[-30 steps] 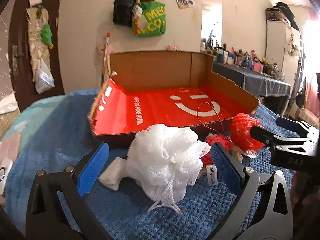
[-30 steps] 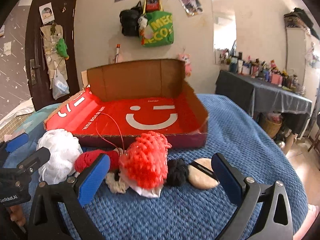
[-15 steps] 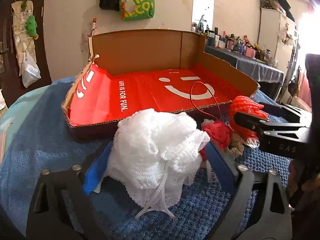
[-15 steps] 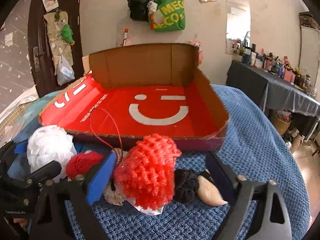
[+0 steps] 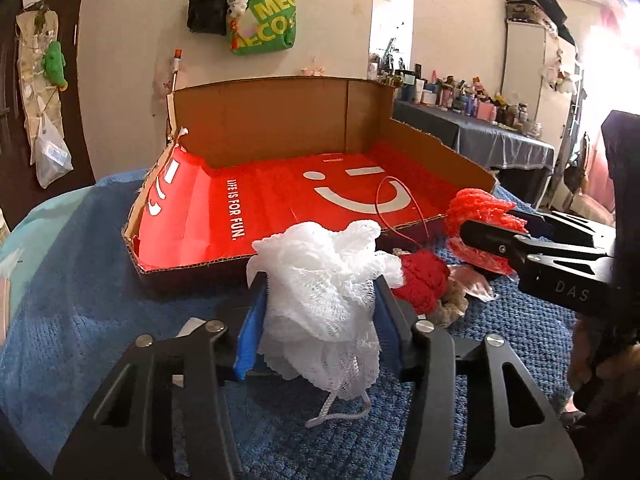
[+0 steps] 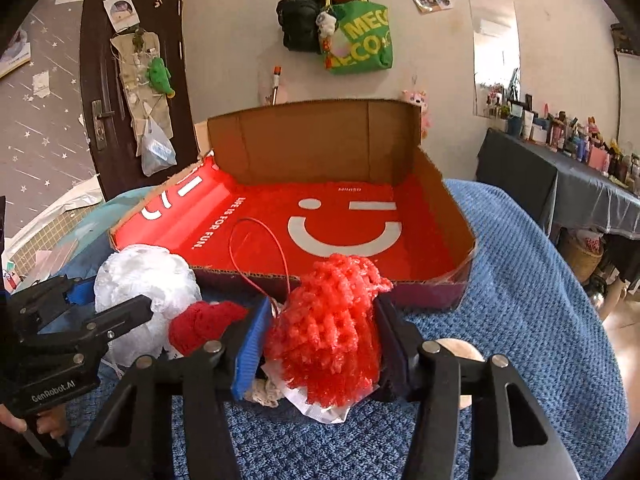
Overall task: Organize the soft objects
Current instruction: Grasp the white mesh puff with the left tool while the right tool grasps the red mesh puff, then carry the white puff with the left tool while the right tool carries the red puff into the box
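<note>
My left gripper (image 5: 320, 320) is shut on a white mesh bath pouf (image 5: 324, 280), squeezed between its blue pads, just above the blue blanket (image 5: 80, 320). My right gripper (image 6: 320, 340) is shut on a red-orange mesh pouf (image 6: 328, 320); it also shows in the left wrist view (image 5: 480, 216). Both sit just in front of an open cardboard box (image 6: 464, 240) with a red smiley-face lining (image 5: 280, 200). A dark red knitted piece (image 6: 204, 320) lies between the two poufs. The white pouf also shows at the left of the right wrist view (image 6: 148, 280).
A beige round pad (image 6: 460, 354) lies behind my right gripper's right finger. A thin red cord (image 6: 260, 248) loops over the box's front wall. A cream crocheted bit (image 5: 452, 308) lies by the red knit. A cluttered dark table (image 6: 560, 168) stands at right.
Both grippers closed from wide open onto their poufs, left on the white one, right on the red-orange one. Both moved forward toward the box.
</note>
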